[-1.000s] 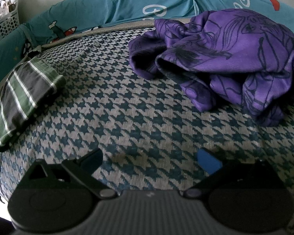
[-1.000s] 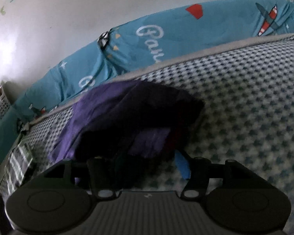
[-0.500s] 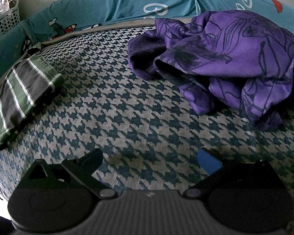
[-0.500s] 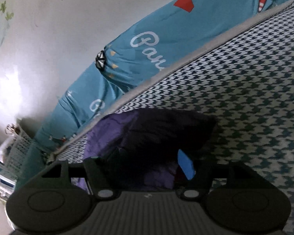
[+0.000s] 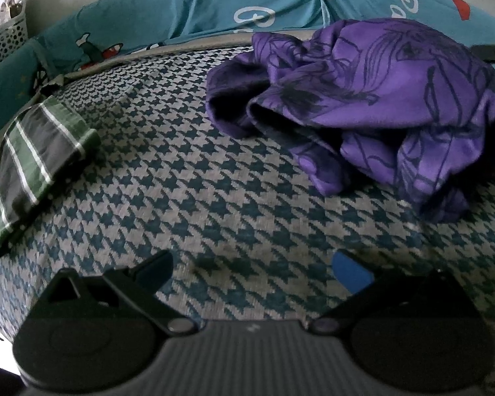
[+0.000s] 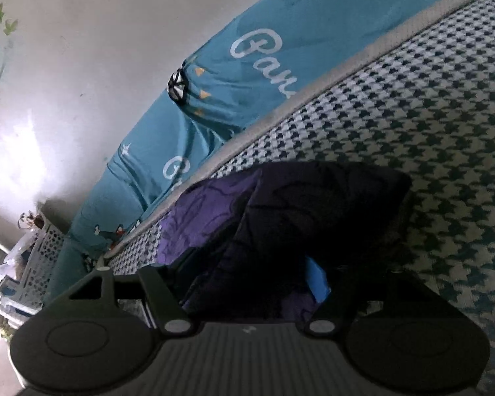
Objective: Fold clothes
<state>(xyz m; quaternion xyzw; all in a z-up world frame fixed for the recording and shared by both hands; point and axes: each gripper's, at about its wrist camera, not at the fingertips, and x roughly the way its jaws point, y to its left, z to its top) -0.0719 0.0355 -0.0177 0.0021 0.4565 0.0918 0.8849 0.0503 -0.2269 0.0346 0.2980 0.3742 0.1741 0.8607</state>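
Observation:
A crumpled purple garment [image 5: 379, 99] with dark line drawings lies on the houndstooth bed cover [image 5: 214, 198], at the upper right of the left wrist view. My left gripper [image 5: 252, 270] hovers open over bare cover in front of it, touching nothing. In the right wrist view the purple garment [image 6: 297, 214] bunches up between the fingers of my right gripper [image 6: 241, 280]. That gripper is rolled to one side and its fingers stand partly closed on the cloth. Its blue pad [image 6: 316, 280] shows, while the other pad is hidden by fabric.
A folded green and grey striped garment [image 5: 33, 158] lies at the bed's left edge. A teal printed bumper [image 5: 214, 10] runs along the far side against the wall [image 6: 82, 49]. A white perforated basket [image 5: 6, 33] stands at the far left corner.
The right gripper has rolled sideways, tilting its view, with the purple cloth still between its fingers. The left gripper has barely shifted and stays open.

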